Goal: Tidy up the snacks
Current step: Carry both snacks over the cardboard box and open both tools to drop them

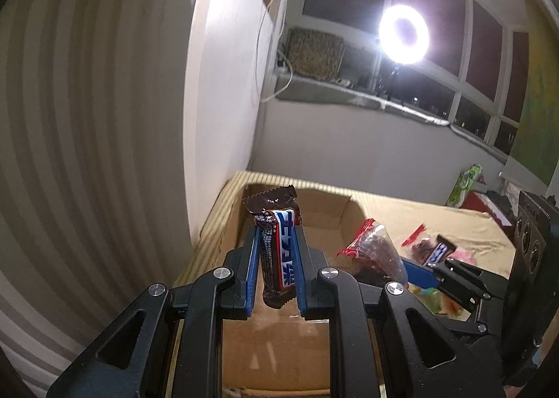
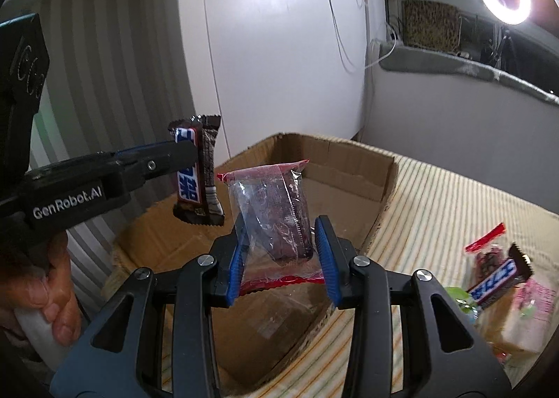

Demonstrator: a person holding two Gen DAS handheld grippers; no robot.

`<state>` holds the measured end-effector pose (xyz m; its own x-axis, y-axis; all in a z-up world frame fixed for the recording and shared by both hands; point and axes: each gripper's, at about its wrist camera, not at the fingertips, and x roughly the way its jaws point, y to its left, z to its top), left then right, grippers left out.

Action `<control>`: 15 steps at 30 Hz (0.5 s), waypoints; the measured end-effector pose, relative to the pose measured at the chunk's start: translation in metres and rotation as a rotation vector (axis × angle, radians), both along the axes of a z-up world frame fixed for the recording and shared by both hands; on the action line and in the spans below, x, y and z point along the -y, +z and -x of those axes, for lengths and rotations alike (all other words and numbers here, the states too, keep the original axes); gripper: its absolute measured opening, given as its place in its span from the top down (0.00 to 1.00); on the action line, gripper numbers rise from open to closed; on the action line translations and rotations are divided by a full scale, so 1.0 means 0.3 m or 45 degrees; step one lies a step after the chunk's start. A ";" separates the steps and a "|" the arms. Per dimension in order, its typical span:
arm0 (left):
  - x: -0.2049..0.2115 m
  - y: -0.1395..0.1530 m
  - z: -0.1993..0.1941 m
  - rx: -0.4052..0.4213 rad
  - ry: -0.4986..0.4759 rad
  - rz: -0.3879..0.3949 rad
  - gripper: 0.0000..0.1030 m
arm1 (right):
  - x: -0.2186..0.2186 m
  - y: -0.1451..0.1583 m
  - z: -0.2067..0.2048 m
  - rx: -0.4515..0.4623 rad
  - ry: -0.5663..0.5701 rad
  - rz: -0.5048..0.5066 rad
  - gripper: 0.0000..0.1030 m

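Observation:
My left gripper is shut on a brown chocolate bar with a blue-and-white label, held upright above the open cardboard box. In the right wrist view the same chocolate bar hangs from the left gripper at the left, over the cardboard box. My right gripper is shut on a clear snack packet with red ends and dark contents, also above the box. The left wrist view shows that snack packet to the right, with one right gripper finger beside it.
The box sits on a striped beige cloth by a white wall. More snacks lie at the right: another chocolate bar, a red-edged packet and pink and green packets. A person's hand grips the left handle. A ring light glares.

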<state>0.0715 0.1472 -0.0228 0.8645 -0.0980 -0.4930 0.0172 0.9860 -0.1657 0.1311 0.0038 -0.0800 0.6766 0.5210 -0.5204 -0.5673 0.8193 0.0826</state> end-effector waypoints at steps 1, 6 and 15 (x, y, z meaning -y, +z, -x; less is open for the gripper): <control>-0.001 -0.013 -0.008 -0.016 -0.001 0.002 0.85 | -0.004 -0.012 -0.015 -0.013 0.000 0.005 0.59; 0.004 -0.049 -0.050 -0.044 0.016 0.010 0.41 | 0.000 -0.038 -0.058 -0.025 -0.032 0.017 0.38; -0.027 -0.041 -0.031 -0.041 0.045 0.044 0.38 | -0.027 0.000 -0.001 0.031 -0.029 0.049 0.37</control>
